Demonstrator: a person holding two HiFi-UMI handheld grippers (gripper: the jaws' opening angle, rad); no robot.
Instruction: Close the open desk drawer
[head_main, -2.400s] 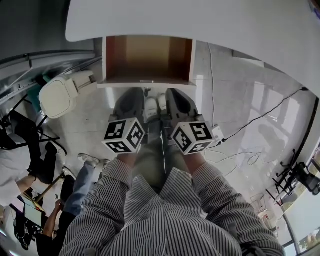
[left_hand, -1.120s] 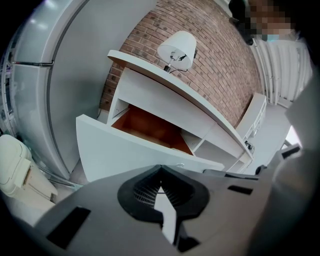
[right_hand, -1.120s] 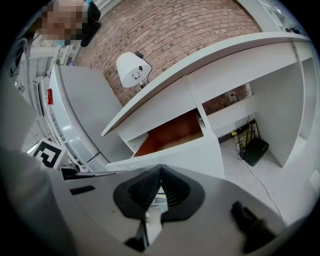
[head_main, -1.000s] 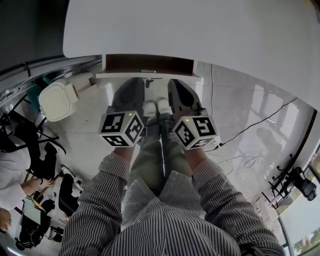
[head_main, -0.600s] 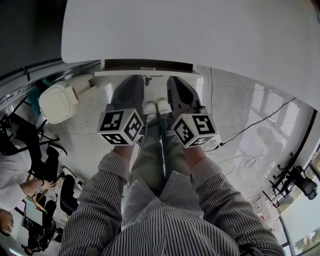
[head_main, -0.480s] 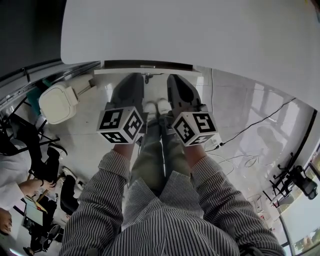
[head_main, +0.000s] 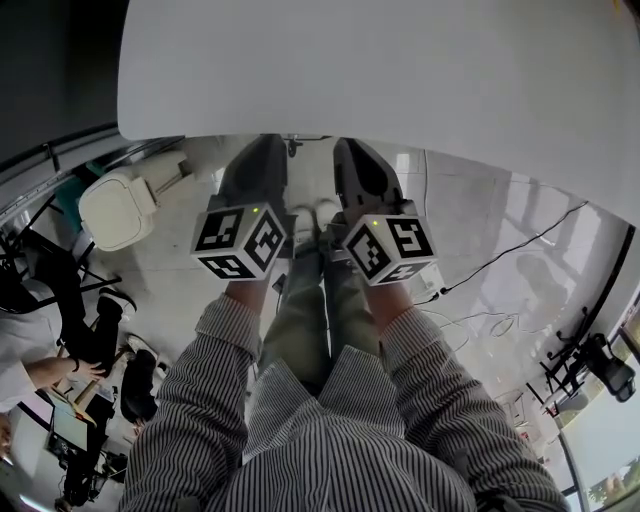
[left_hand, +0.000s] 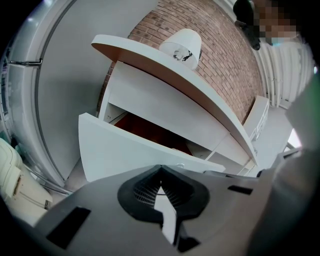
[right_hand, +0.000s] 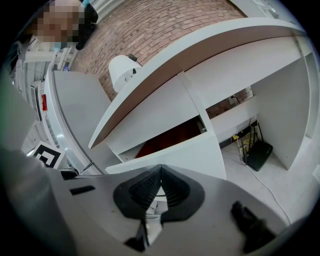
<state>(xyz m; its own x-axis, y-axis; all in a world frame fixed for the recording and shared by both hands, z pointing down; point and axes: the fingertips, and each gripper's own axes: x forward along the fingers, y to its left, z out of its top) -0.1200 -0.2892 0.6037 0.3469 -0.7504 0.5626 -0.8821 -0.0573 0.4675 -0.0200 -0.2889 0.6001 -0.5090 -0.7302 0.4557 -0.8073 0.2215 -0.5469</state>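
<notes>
1. The left gripper (left_hand: 160, 174) and the right gripper (right_hand: 160, 172) each have their jaws pressed together on nothing. I judge this is so the blunt tips can push rather than grasp.
2. The drawer (left_hand: 125, 150) sits at 12 o'clock, straight ahead of both tips. Its white front is right at the tips, but I cannot tell whether they touch it. A red-brown strip of its inside shows above the front, so it is not fully shut.
3. In the head view the two grippers stand side by side at 11 and 1 o'clock from the person's knees. Their noses are at the edge of the desk (head_main: 400, 70), probably to push evenly.
4. Count: two grippers, two marker cubes (head_main: 240, 240), one open drawer, one desk, and one white dome (left_hand: 182, 44) on the desktop.
</notes>
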